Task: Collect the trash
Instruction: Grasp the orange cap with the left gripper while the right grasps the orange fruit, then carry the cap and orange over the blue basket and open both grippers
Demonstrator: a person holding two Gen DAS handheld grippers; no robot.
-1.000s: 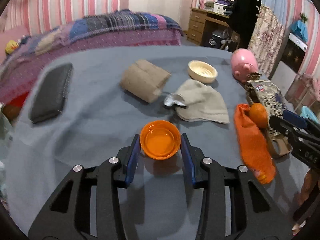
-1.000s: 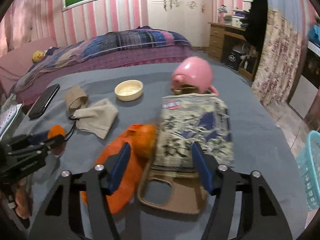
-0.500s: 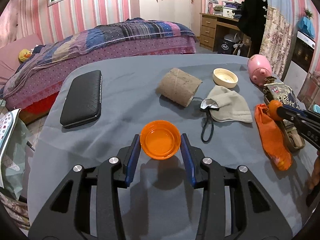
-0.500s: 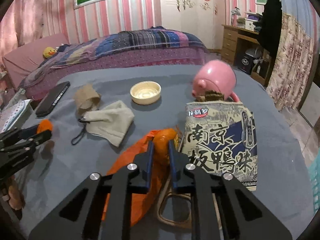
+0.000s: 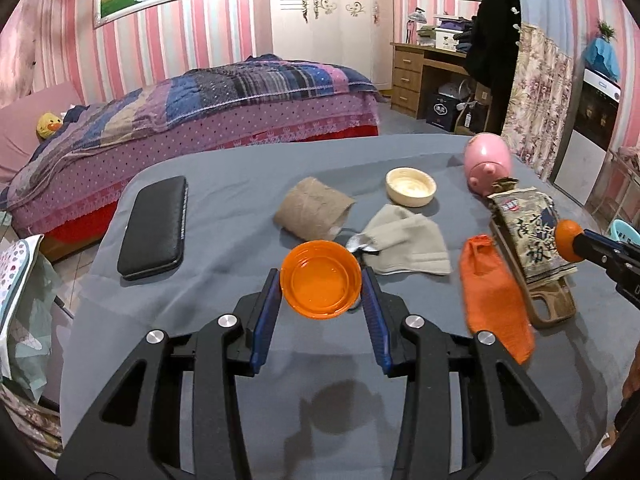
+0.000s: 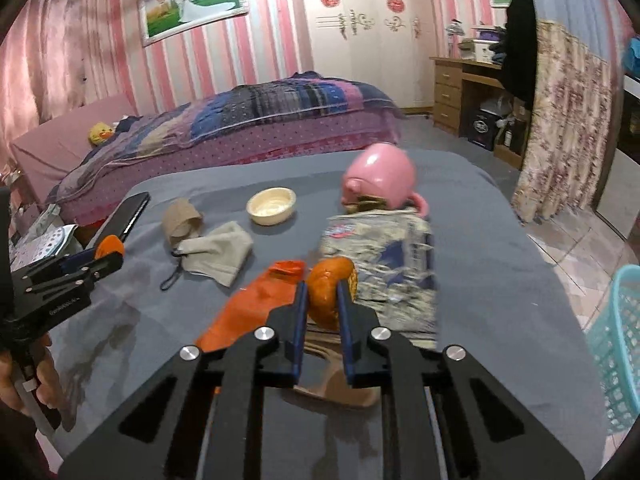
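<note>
My left gripper (image 5: 321, 280) is shut on a shallow orange plastic lid (image 5: 320, 294) and holds it above the grey table (image 5: 240, 184); the lid's shadow falls on the cloth below. My right gripper (image 6: 322, 292) is shut on a round orange peel-like piece (image 6: 330, 276), held just above an orange plastic bag (image 6: 256, 308) and a printed snack packet (image 6: 384, 264). In the left wrist view the right gripper (image 5: 580, 242) comes in from the right edge with the orange piece (image 5: 567, 246). In the right wrist view the left gripper (image 6: 108, 258) is at the left, in a person's hand.
On the table lie a cardboard roll (image 5: 312, 212), a beige cloth (image 5: 408, 244), a cream bowl (image 5: 410, 186), a pink piggy bank (image 5: 486, 164), a black case (image 5: 154, 228) and a tan phone case (image 5: 552, 304). A teal basket (image 6: 616, 344) stands right of the table. A bed lies beyond.
The right jaws closed on the orange piece and lifted it off the bag. The left gripper rose with the lid, so more of the table shows.
</note>
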